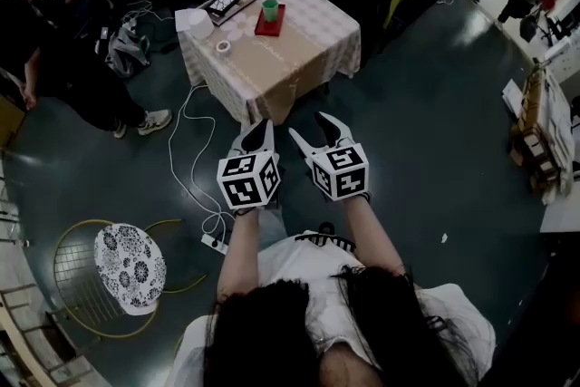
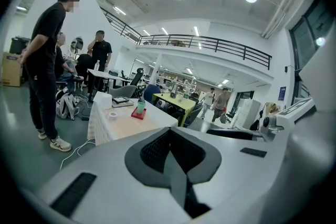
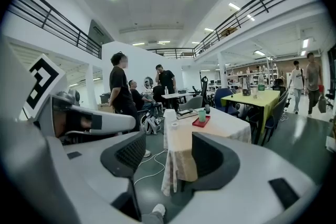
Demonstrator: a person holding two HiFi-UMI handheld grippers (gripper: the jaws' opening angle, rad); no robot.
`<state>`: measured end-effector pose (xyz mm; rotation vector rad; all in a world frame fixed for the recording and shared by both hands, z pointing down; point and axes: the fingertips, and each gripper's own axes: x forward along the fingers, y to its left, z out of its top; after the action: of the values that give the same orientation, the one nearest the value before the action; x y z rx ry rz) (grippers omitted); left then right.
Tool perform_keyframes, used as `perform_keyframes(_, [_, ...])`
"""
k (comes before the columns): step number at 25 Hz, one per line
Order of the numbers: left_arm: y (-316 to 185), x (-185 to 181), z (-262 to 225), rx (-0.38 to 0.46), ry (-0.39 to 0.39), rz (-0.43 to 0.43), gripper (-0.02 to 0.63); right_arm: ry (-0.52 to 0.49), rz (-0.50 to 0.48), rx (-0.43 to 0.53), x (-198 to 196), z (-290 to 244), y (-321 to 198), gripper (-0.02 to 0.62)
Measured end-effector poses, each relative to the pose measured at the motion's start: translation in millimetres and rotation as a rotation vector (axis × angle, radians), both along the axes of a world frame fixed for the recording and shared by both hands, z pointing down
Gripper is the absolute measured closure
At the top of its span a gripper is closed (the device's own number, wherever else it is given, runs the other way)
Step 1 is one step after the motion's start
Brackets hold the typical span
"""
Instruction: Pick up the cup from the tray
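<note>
L tool [image 1: 258, 130] closed; R tool [image 1: 306, 126] spread; side-by-side

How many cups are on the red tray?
1: a green cup stands on the red tray, on the cloth-covered table. Nothing else shows on the tray, though it is small in every view.

Held side by side, left hand-held gripper [image 1: 256, 137] is closed, right hand-held gripper [image 1: 307, 126] gapes empty.

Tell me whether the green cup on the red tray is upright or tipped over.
Upright: the green cup stands on its base on the red tray, mouth up. Its contents cannot be told.
</note>
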<state>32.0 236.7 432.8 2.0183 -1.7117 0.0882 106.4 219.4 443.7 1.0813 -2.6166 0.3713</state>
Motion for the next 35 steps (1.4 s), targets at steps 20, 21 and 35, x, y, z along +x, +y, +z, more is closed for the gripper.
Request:
perform_keyframes(20, [-154.7, -97.1, 3.4, -0.026, 0.033, 0.073, 0.597, 0.038, 0.085, -0.037, -93.1, 4.5, -146.8, 0.331])
perform_keyframes(21, [-160.3, -101.9, 3.1, -0.024, 0.031, 0.078, 0.597, 0.036, 0.09, -0.035, -98.2, 4.1, -153.0, 0.33])
perform_keyframes(35, [-203.6, -138.4, 7.1, -0.024, 0.026, 0.119, 0.597, 0.036, 0.146, -0.019, -134.5, 1.9, -196.1, 0.33])
